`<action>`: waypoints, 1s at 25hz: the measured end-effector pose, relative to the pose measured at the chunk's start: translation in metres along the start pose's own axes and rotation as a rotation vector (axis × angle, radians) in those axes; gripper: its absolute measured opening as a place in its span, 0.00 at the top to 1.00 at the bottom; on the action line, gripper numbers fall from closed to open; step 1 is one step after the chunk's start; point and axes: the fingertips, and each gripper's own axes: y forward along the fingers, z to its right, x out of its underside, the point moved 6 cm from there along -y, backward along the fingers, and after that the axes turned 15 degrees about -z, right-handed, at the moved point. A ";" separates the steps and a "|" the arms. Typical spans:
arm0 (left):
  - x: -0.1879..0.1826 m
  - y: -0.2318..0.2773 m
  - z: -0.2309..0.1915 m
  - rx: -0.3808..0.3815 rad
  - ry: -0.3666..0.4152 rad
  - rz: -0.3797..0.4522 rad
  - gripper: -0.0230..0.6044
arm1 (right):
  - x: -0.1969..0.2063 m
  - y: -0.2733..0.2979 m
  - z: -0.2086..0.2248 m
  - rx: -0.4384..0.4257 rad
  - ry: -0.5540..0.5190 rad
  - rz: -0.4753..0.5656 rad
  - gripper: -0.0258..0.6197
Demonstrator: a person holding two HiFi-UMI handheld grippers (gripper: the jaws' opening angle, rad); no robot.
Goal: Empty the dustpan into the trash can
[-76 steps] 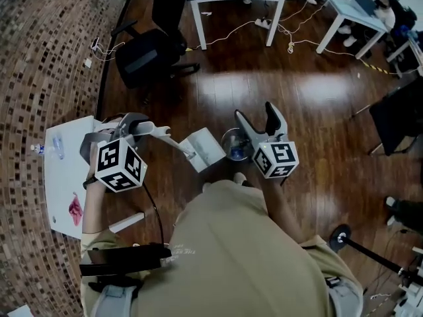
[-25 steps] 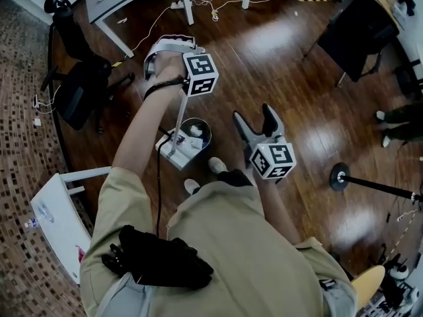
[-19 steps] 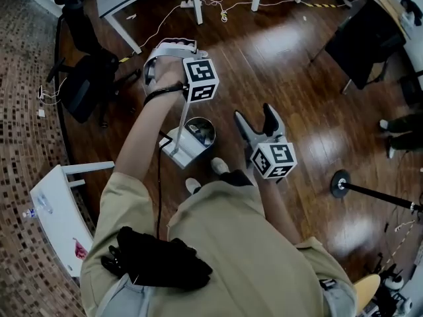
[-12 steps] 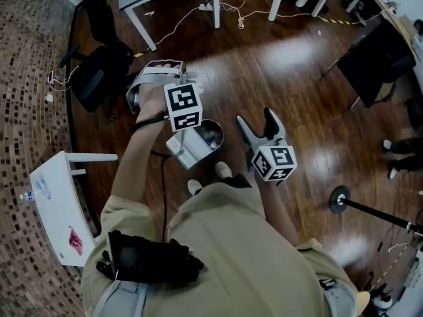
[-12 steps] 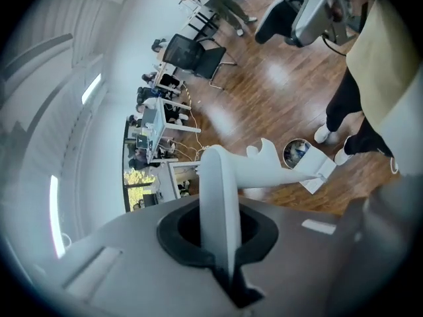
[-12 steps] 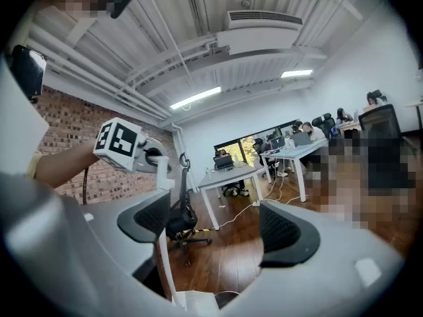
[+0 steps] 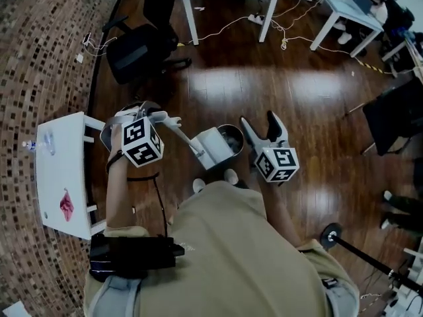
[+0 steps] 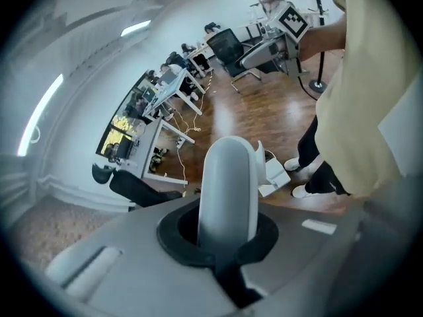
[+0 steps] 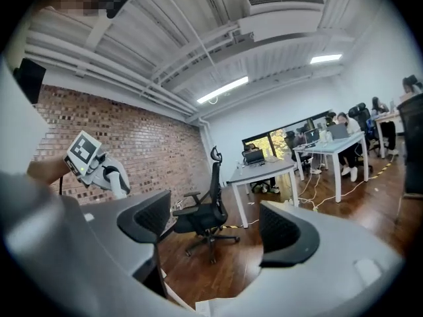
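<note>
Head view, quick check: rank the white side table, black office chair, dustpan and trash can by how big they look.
1. The white side table and the black office chair: about alike, and the chair is farther off.
2. The dustpan.
3. The trash can, partly hidden behind it.

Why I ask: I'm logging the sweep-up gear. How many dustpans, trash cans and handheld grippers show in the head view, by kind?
White long-handled plastic dustpan: 1
Round dark-rimmed trash can: 1
Two-jaw grippers: 2 (left gripper, right gripper)
Total: 4
</note>
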 end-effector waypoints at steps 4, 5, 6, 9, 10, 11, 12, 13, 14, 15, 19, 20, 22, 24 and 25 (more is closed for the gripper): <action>0.062 -0.008 0.025 0.013 -0.202 -0.001 0.96 | -0.003 0.030 -0.037 -0.076 -0.031 -0.034 0.33; 0.074 -0.012 0.031 0.005 -0.256 -0.011 0.96 | -0.002 0.038 -0.045 -0.096 -0.032 -0.046 0.33; 0.084 -0.016 0.036 0.000 -0.308 -0.026 0.96 | -0.001 0.046 -0.052 -0.118 -0.033 -0.059 0.34; 0.116 -0.027 0.053 -0.005 -0.444 -0.083 0.96 | 0.002 0.066 -0.076 -0.180 -0.057 -0.092 0.34; 0.127 -0.030 0.058 -0.009 -0.480 -0.103 0.96 | 0.001 0.073 -0.085 -0.201 -0.067 -0.097 0.34; 0.137 -0.032 0.061 -0.013 -0.511 -0.121 0.96 | -0.002 0.079 -0.094 -0.219 -0.076 -0.099 0.34; 0.145 -0.033 0.062 -0.017 -0.535 -0.136 0.96 | -0.005 0.084 -0.102 -0.233 -0.085 -0.098 0.34; 0.152 -0.033 0.062 -0.019 -0.553 -0.147 0.96 | -0.009 0.089 -0.108 -0.244 -0.095 -0.097 0.34; 0.159 -0.034 0.063 -0.019 -0.567 -0.157 0.96 | -0.012 0.093 -0.115 -0.255 -0.108 -0.098 0.34; 0.166 -0.035 0.065 -0.020 -0.581 -0.169 0.96 | -0.014 0.097 -0.123 -0.269 -0.121 -0.103 0.34; 0.203 -0.040 0.071 -0.029 -0.628 -0.242 0.96 | -0.011 0.116 -0.159 -0.337 -0.140 -0.129 0.34; 0.210 -0.036 0.072 -0.029 -0.636 -0.256 0.96 | -0.011 0.118 -0.166 -0.349 -0.138 -0.132 0.34; 0.223 -0.023 0.074 -0.024 -0.668 -0.287 0.96 | -0.013 0.124 -0.178 -0.374 -0.140 -0.132 0.34; 0.237 -0.003 0.080 -0.006 -0.716 -0.323 0.96 | -0.015 0.130 -0.192 -0.397 -0.153 -0.130 0.34; 0.242 0.009 0.086 0.008 -0.740 -0.338 0.96 | -0.014 0.132 -0.197 -0.406 -0.159 -0.132 0.34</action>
